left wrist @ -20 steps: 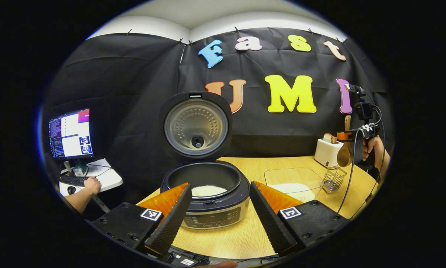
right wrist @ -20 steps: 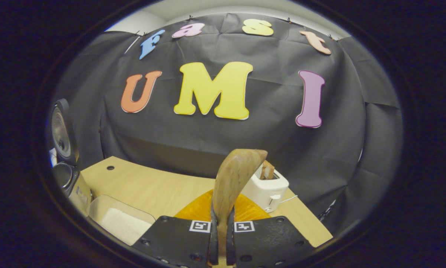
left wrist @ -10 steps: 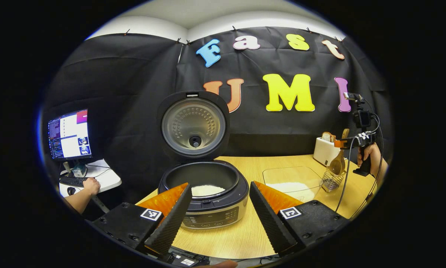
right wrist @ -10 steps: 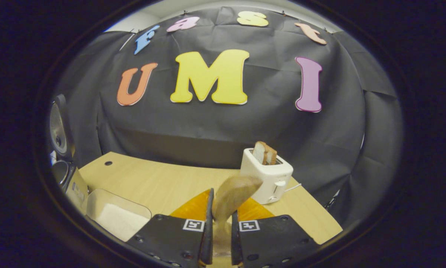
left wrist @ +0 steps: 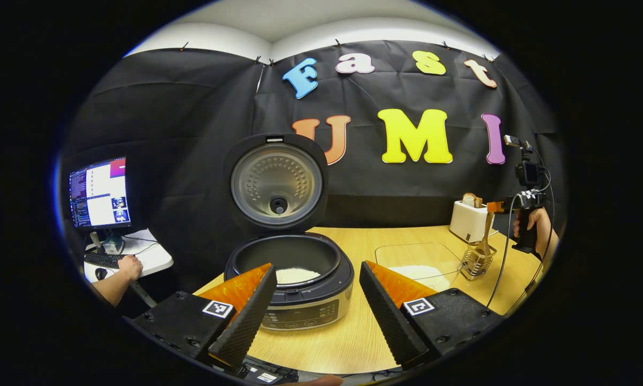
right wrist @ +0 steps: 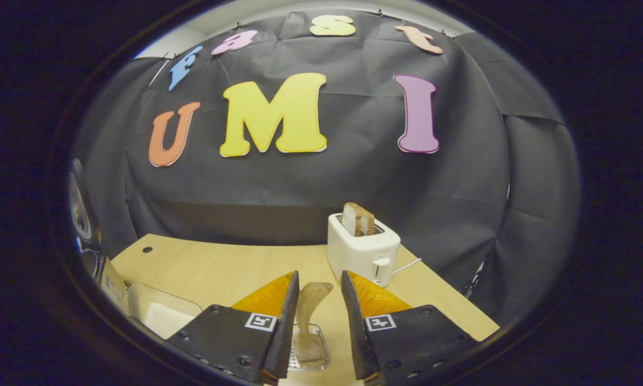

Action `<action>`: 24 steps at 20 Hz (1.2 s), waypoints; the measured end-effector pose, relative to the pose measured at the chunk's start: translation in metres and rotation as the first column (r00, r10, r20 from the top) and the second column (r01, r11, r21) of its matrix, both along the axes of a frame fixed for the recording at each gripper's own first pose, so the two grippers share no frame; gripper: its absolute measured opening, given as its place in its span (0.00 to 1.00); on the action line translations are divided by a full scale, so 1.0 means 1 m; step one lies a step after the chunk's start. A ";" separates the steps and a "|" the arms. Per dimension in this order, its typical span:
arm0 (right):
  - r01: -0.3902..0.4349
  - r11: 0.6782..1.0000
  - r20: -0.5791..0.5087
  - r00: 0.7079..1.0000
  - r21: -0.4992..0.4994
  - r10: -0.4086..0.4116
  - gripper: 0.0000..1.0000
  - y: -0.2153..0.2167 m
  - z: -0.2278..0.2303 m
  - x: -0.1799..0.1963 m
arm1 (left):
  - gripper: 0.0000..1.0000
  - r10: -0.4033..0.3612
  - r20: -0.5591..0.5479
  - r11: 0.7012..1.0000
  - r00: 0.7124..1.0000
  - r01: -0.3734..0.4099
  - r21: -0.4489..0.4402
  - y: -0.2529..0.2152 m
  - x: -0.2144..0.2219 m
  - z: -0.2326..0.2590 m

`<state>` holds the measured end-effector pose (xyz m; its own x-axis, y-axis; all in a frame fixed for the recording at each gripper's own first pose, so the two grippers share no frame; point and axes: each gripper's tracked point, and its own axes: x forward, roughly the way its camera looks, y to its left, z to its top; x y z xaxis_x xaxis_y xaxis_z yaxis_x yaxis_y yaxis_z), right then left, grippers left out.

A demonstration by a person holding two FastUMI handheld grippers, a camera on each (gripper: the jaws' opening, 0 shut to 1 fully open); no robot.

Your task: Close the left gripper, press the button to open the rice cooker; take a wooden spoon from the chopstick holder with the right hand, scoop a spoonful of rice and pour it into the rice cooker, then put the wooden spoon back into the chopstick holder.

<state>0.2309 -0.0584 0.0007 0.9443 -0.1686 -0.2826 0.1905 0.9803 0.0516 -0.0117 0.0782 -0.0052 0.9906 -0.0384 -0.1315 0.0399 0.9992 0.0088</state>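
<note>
The rice cooker [left wrist: 294, 300] stands open with its lid [left wrist: 275, 182] upright and white rice [left wrist: 295, 275] in the pot. My left gripper [left wrist: 317, 268] is open just in front of it, holding nothing. The wooden spoon [right wrist: 308, 316] stands bowl-down in the wire chopstick holder [right wrist: 310, 351]. My right gripper [right wrist: 319, 276] is open around the spoon's handle, both fingers apart from it. In the left gripper view the spoon [left wrist: 485, 238] sits in the holder [left wrist: 478, 261], with the right gripper [left wrist: 497, 206] just above in a hand [left wrist: 536, 225].
A clear tray of rice [left wrist: 418, 260] lies between cooker and holder, also the tray [right wrist: 163, 319] at lower left. A white toaster [right wrist: 361, 252] with bread stands behind the holder. A monitor [left wrist: 100, 193] and a person's arm [left wrist: 120, 276] are beyond the table's left edge.
My right gripper lowered the spoon bowl-down into the chopstick holder, then opened and let it go. My left gripper stayed open by the cooker.
</note>
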 end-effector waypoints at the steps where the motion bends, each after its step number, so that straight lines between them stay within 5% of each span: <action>1: -0.005 1.000 -0.006 1.000 0.009 0.005 0.55 -0.002 -0.001 -0.004 | 0.99 -0.010 0.001 1.000 1.000 0.010 -0.002 -0.004 0.000 0.000; 6: -0.050 0.996 -0.012 0.999 0.069 0.050 0.72 -0.007 -0.004 -0.032 | 0.99 -0.032 0.018 0.999 0.999 0.032 -0.010 -0.012 -0.003 0.007; 11: -0.107 0.994 0.024 0.994 0.001 0.107 0.95 -0.007 0.006 -0.067 | 0.99 0.005 0.006 0.999 1.000 -0.005 -0.034 -0.003 0.001 0.004; 19: -0.133 0.980 0.112 0.982 -0.144 0.150 0.96 0.006 0.004 -0.139 | 0.99 0.080 -0.003 0.989 0.997 -0.079 -0.123 0.033 0.050 0.033; 24: -0.164 0.983 0.142 0.974 -0.084 0.175 0.95 0.021 -0.002 -0.166 | 1.00 0.117 0.039 0.992 0.992 -0.115 -0.056 0.056 0.088 0.080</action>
<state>0.0654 -0.0379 -0.0013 0.9912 -0.0173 -0.1309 0.0168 0.9998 -0.0047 0.0766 0.1340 0.0745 0.9934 0.0713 -0.0902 -0.0756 0.9961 -0.0457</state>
